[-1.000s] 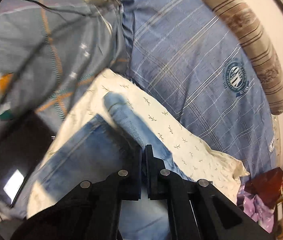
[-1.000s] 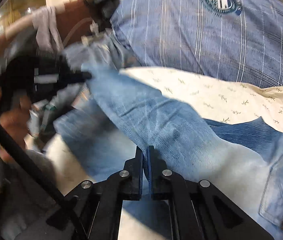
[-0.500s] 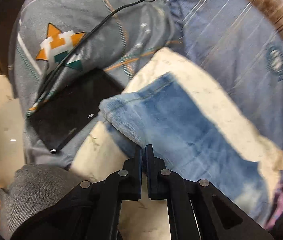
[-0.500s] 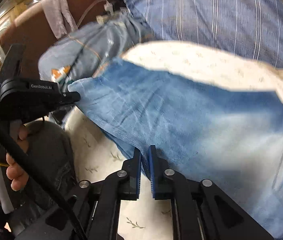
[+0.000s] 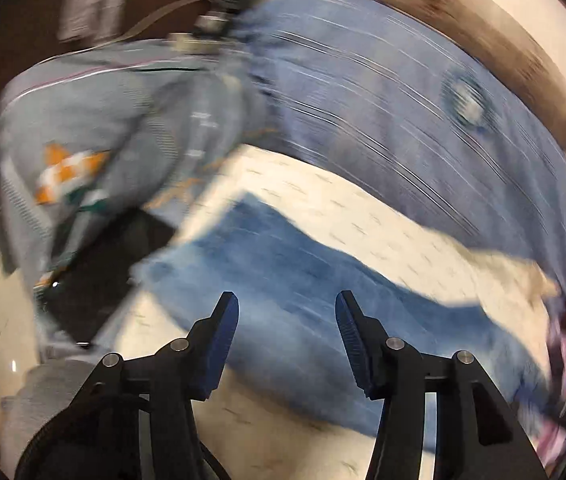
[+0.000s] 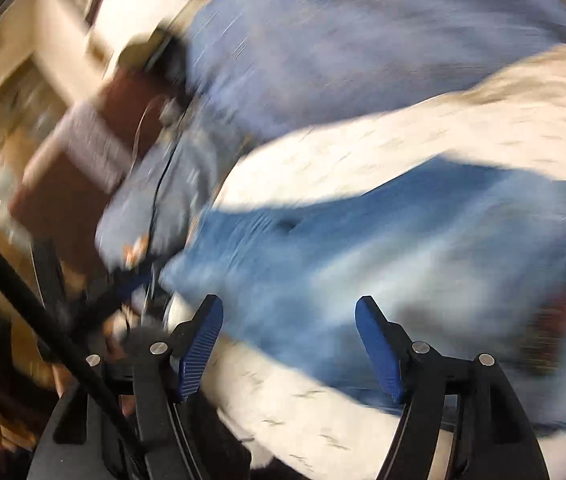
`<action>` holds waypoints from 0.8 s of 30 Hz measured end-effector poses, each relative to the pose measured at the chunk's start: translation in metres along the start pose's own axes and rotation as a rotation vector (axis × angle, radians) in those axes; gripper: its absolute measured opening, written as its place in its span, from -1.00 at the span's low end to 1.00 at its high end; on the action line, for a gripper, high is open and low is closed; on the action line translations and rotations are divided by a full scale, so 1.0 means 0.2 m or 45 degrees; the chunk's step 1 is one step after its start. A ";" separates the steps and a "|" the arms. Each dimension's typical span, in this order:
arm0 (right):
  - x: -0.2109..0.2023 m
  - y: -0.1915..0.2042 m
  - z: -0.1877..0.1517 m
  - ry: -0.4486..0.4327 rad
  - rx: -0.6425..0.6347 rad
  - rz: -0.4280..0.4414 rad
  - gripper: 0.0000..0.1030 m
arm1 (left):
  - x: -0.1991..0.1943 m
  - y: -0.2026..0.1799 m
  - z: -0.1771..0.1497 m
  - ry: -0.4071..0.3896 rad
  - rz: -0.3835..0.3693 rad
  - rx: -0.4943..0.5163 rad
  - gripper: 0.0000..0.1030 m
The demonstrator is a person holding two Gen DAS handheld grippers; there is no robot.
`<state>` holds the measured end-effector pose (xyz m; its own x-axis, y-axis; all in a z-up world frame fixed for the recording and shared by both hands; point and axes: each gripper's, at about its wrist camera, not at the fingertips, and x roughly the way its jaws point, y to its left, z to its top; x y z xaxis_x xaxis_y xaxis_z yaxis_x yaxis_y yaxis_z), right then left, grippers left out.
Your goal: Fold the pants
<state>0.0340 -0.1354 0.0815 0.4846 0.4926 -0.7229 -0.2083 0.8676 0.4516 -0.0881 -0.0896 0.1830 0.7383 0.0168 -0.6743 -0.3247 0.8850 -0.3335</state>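
Note:
Blue denim pants (image 5: 283, 264) lie folded over on a cream patterned sheet (image 5: 383, 224), blurred by motion. My left gripper (image 5: 287, 308) hangs just above the near edge of the denim; its jaws are opening and nothing is pressed between them. In the right wrist view the same pants (image 6: 383, 256) stretch from centre to right across the cream sheet (image 6: 443, 136). My right gripper (image 6: 289, 312) is over the pants' near edge, jaws opening wide, the pads clear of the cloth.
A grey pillow with an orange mark (image 5: 83, 160) and a blue striped pillow (image 5: 403, 120) lie behind the sheet. A dark flat device (image 5: 95, 280) sits at the left, a brown bolster (image 5: 483, 60) at the back. A black cable (image 6: 43, 320) crosses the right view.
Both grippers were shut on the denim edge before; now both have let go and their jaws stand apart. Both have pulled back and risen a little, and the pants lie laid over.

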 end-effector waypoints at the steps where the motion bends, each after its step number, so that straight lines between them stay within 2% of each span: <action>1: -0.10 -0.09 0.02 -0.065 0.070 -0.047 0.45 | -0.01 -0.08 -0.02 0.014 -0.035 0.048 -0.02; 4: -0.33 -0.32 0.04 -0.228 0.225 -0.148 0.59 | -0.04 -0.38 -0.11 0.051 -0.168 0.228 0.00; 8: -0.57 -0.67 0.04 -0.332 0.476 -0.258 0.59 | -0.09 -0.88 -0.28 0.131 -0.348 0.512 0.06; 10: -0.63 -0.79 0.00 -0.363 0.596 -0.287 0.59 | -0.09 -1.10 -0.35 0.161 -0.449 0.561 0.06; 13: -0.64 -0.94 -0.08 -0.329 0.756 -0.354 0.59 | -0.06 -1.46 -0.48 0.253 -0.566 0.760 0.08; 15: -0.63 -1.00 -0.11 -0.315 0.817 -0.379 0.59 | -0.05 -1.68 -0.59 0.278 -0.601 0.914 0.08; 17: -0.64 -1.05 -0.14 -0.334 0.874 -0.347 0.59 | -0.06 -1.92 -0.72 0.292 -0.646 1.089 0.08; 21: -0.67 -1.14 -0.19 -0.387 0.964 -0.323 0.59 | -0.02 -2.18 -0.90 0.326 -0.708 1.300 0.08; 22: -0.68 -1.16 -0.19 -0.392 0.985 -0.324 0.59 | 0.02 -2.18 -0.91 0.292 -0.678 1.343 0.08; 24: -0.69 -1.19 -0.20 -0.398 1.024 -0.295 0.59 | 0.08 -2.22 -0.98 0.261 -0.594 1.422 -0.20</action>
<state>-0.0164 -0.4067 0.0525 0.6742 0.1679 -0.7192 0.5256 0.5749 0.6270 -0.0480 -0.5734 0.1908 0.5084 -0.3928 -0.7663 0.7050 0.7009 0.1085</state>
